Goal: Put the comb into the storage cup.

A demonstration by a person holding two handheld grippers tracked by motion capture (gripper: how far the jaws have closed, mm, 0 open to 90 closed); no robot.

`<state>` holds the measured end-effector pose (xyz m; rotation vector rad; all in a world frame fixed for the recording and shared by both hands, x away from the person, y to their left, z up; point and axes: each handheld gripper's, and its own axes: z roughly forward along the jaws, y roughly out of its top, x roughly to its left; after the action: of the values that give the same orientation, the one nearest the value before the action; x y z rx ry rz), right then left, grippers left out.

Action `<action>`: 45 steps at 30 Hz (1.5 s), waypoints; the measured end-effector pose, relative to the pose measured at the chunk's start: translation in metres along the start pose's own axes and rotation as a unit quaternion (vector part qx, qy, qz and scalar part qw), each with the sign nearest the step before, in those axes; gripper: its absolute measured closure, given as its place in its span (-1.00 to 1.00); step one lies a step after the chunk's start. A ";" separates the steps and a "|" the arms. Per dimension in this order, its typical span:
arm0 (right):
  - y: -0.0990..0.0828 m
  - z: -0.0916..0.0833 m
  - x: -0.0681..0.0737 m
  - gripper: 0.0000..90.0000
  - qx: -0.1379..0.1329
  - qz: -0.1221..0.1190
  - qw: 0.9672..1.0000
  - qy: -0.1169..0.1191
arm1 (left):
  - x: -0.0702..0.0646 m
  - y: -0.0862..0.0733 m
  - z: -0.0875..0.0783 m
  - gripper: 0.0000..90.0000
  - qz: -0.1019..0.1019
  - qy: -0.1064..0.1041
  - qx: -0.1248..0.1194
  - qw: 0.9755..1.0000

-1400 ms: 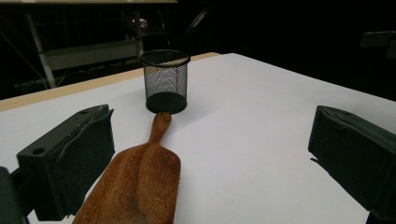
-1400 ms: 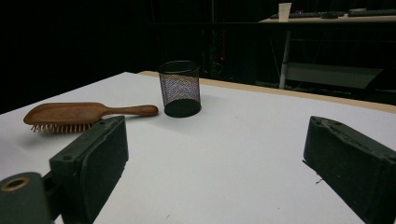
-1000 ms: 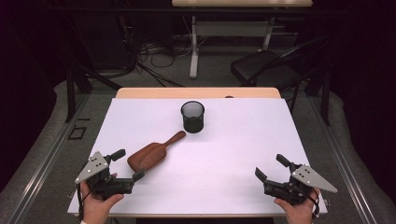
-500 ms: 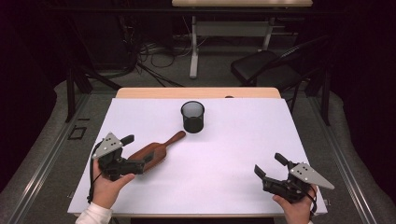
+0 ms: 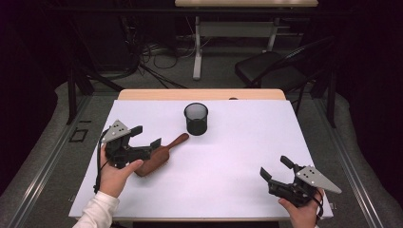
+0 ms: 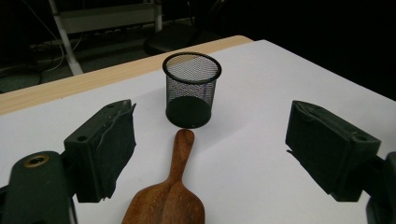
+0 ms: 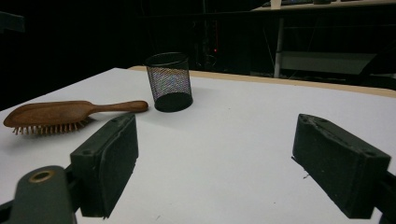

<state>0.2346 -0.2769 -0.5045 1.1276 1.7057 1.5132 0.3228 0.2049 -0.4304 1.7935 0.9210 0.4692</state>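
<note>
A brown wooden hairbrush (image 5: pixel 161 153) lies bristles down on the white table (image 5: pixel 228 156), its handle pointing at a black mesh cup (image 5: pixel 196 118). My left gripper (image 5: pixel 147 136) hovers over the brush head, open. Its jaws have just been closing, and the pads stand clear of the wood. In the left gripper view the brush (image 6: pixel 172 196) runs up between the jaws toward the cup (image 6: pixel 191 88). My right gripper (image 5: pixel 275 167) rests open near the front right edge. Its jaws have narrowed a little, with nothing between them. From there the brush (image 7: pixel 51 114) and cup (image 7: pixel 169 81) sit far left.
A wooden strip (image 5: pixel 199 94) borders the table's far edge. Beyond it, on the floor, stand a black chair (image 5: pixel 271 71), desk legs and loose cables. Bare white surface stretches between the two grippers.
My left hand has risen and moved in from the front left edge to stand over the brush head, jaws a bit narrower. The right hand has stayed put.
</note>
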 end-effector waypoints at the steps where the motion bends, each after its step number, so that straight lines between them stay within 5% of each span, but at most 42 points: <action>1: 0.000 0.000 0.000 -0.69 0.000 0.000 1.000 0.000 | 0.001 0.001 0.001 -0.64 -0.001 0.001 0.001 1.000; 9: -0.001 0.001 -0.001 -0.69 0.000 -0.001 1.000 0.000 | 0.008 0.007 0.009 -0.45 -0.017 0.018 0.014 1.000; 11: -0.001 0.001 -0.001 -0.69 0.002 0.001 1.000 -0.001 | 0.011 0.010 0.012 -0.39 -0.026 0.038 0.019 0.999; 20: -0.002 0.001 -0.002 -0.69 0.002 0.002 1.000 -0.001 | 0.020 0.016 0.024 -0.22 -0.057 0.055 0.043 0.996; 30: -0.003 0.002 -0.002 -0.69 0.003 0.002 1.000 0.000 | 0.030 0.021 0.045 -0.05 -0.067 0.086 0.064 0.992; 45: -0.003 0.002 -0.002 -0.68 0.006 0.001 1.000 0.004 | 0.027 0.027 0.067 0.13 -0.090 0.080 0.088 0.989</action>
<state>0.2366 -0.2774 -0.5083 1.1315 1.7214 1.5128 0.3961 0.1797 -0.4357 1.8293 1.2589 0.4319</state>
